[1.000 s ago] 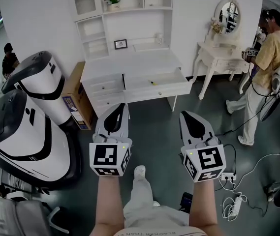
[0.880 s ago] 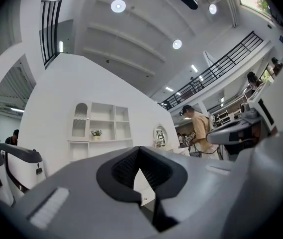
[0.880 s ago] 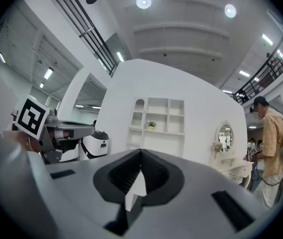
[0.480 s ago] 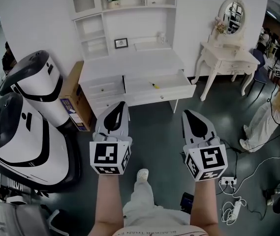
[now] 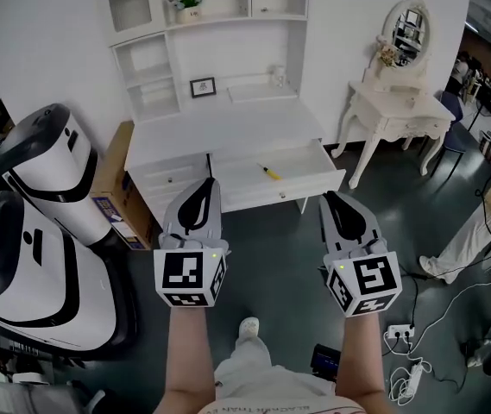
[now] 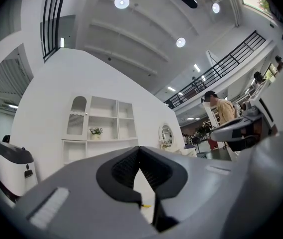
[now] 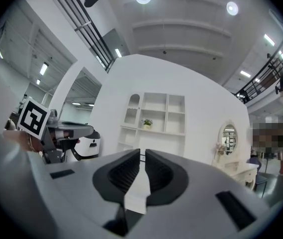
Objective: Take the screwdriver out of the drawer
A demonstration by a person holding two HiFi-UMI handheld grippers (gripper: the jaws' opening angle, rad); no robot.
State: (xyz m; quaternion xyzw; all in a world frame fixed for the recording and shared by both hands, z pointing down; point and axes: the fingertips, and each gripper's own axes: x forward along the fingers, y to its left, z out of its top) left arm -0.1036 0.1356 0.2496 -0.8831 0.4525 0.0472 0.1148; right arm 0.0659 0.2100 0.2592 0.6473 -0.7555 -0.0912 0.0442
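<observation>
A showroom with a dark grey floor. A white desk with shelves stands against the white wall at upper centre, its wide drawer pulled open toward the bottom of the frame. The screwdriver — small, with a yellow handle — lies on the drawer's floor right of centre, apart from every wall.

Both tongs are held side by side in the lower half. The left gripper has its jaws closed tip to tip on nothing. The right gripper has its jaws drawn together too, also empty. Each carries a cube of black-and-white square markers, with no letters.

A cardboard box beside the desk at centre left bears a purple label, too small to read. Two large white-and-black machines crowd the left edge, and a dressing table with an oval mirror fills the upper right. Bare floor runs between the tongs and the drawer's front edge — a power strip and cables lie at lower right.
</observation>
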